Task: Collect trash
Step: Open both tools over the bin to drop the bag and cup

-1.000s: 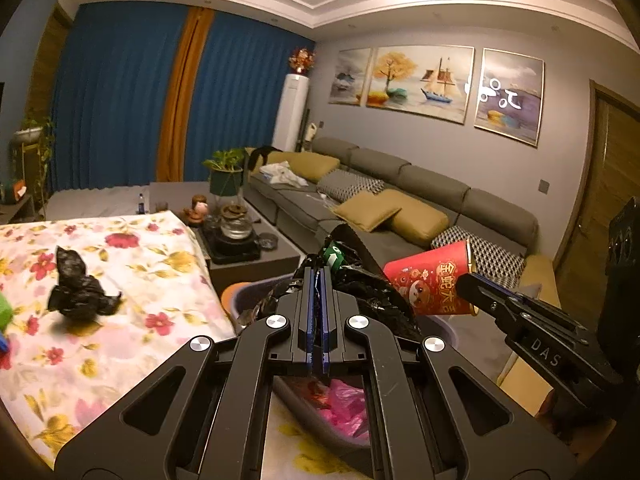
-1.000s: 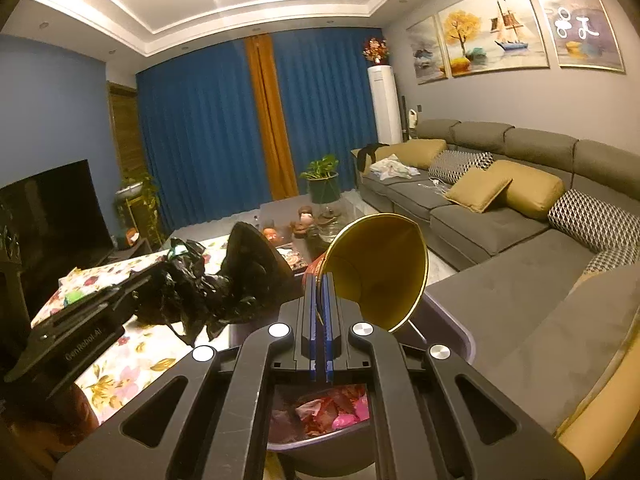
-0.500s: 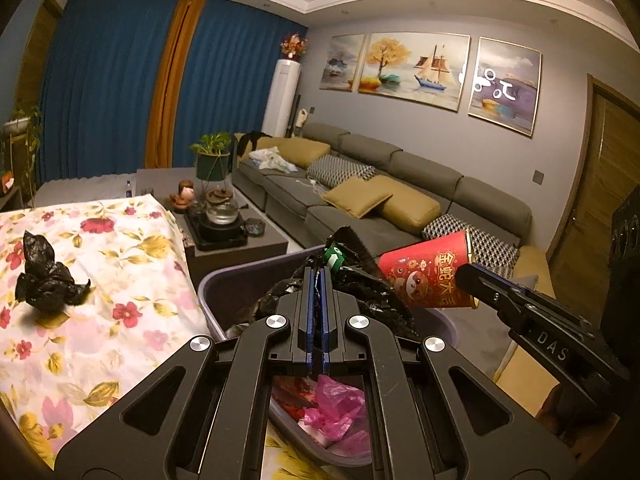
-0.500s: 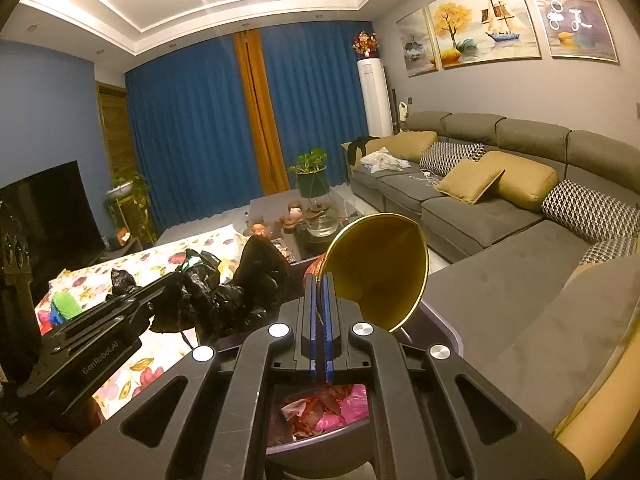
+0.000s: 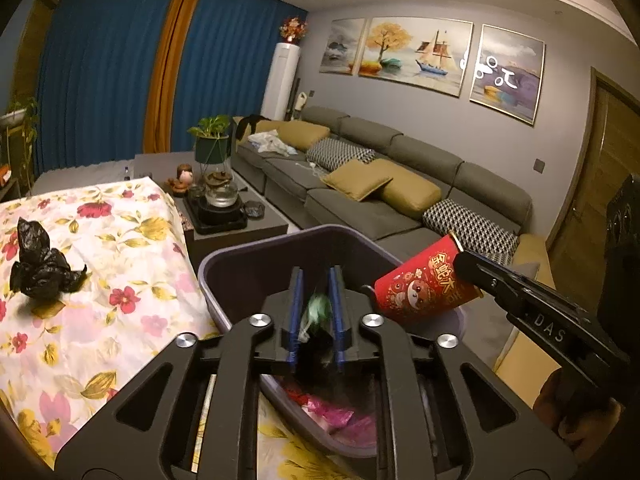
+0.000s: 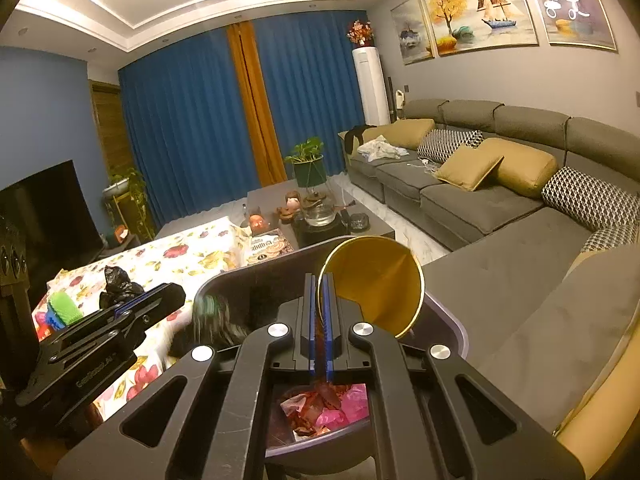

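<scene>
My left gripper (image 5: 316,271) hovers over the purple-grey bin (image 5: 256,276) with its jaws opening. A crumpled black bag with a green bit (image 5: 317,312) is a blur between the pads, slipping down into the bin. In the right wrist view that bag (image 6: 212,320) drops just past the left gripper (image 6: 168,294). My right gripper (image 6: 320,278) is shut on the rim of a red paper cup (image 6: 376,280) with a gold inside, held tilted over the bin (image 6: 272,280). From the left wrist view the cup (image 5: 424,288) hangs at the bin's right edge.
Another black bag (image 5: 38,268) lies on the floral tablecloth (image 5: 120,264) left of the bin, with a green brush-like item (image 6: 64,306) near it. Pink and red trash (image 6: 336,404) fills the bin's bottom. A coffee table with a tea set (image 5: 220,200) and a grey sofa (image 5: 360,200) stand beyond.
The left gripper came down over the bin and its jaws parted, so the black bag it held is sliding out. The right gripper and the cup stayed put.
</scene>
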`<state>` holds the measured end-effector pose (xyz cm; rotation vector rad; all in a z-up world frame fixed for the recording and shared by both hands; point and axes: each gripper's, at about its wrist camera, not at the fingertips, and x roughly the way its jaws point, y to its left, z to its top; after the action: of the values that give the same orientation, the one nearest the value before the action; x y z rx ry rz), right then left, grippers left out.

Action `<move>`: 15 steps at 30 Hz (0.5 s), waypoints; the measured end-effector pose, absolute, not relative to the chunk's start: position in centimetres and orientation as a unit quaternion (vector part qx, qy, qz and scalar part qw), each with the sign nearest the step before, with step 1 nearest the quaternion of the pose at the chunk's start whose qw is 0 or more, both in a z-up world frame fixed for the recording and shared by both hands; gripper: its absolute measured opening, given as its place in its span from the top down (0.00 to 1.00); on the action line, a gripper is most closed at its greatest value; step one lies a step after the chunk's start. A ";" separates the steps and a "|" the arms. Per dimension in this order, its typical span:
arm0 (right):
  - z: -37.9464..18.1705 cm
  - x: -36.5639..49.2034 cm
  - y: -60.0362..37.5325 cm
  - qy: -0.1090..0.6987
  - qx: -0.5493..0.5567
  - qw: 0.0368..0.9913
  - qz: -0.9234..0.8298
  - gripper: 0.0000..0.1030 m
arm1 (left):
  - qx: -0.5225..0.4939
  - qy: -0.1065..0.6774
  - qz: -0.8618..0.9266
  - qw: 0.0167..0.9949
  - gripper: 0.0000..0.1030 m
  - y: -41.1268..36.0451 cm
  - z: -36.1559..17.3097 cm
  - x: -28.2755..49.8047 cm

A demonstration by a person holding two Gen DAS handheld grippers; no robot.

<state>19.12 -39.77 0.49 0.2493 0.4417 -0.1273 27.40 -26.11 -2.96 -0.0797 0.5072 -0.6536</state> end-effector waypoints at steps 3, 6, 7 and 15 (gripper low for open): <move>0.2 19.3 -40.0 0.223 0.127 0.964 -0.065 0.96 | -0.042 0.245 -0.309 0.918 0.59 -25.6 -3.1 27.5; 0.1 19.4 -40.2 0.225 0.127 0.964 -0.067 0.96 | -0.053 0.233 -0.294 0.925 0.42 -24.5 -2.8 27.2; 0.1 19.5 -40.3 0.226 0.127 0.964 -0.066 0.96 | -0.054 0.231 -0.291 0.927 0.39 -24.2 -2.7 27.1; -0.1 19.7 -39.7 0.232 0.128 0.963 -0.059 0.96 | -0.052 0.198 -0.245 0.948 0.17 -20.9 -1.2 25.2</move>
<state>19.74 -39.74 -0.09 0.2587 0.4690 -0.1187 25.16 -20.89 -1.24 -0.1051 0.4021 -0.4980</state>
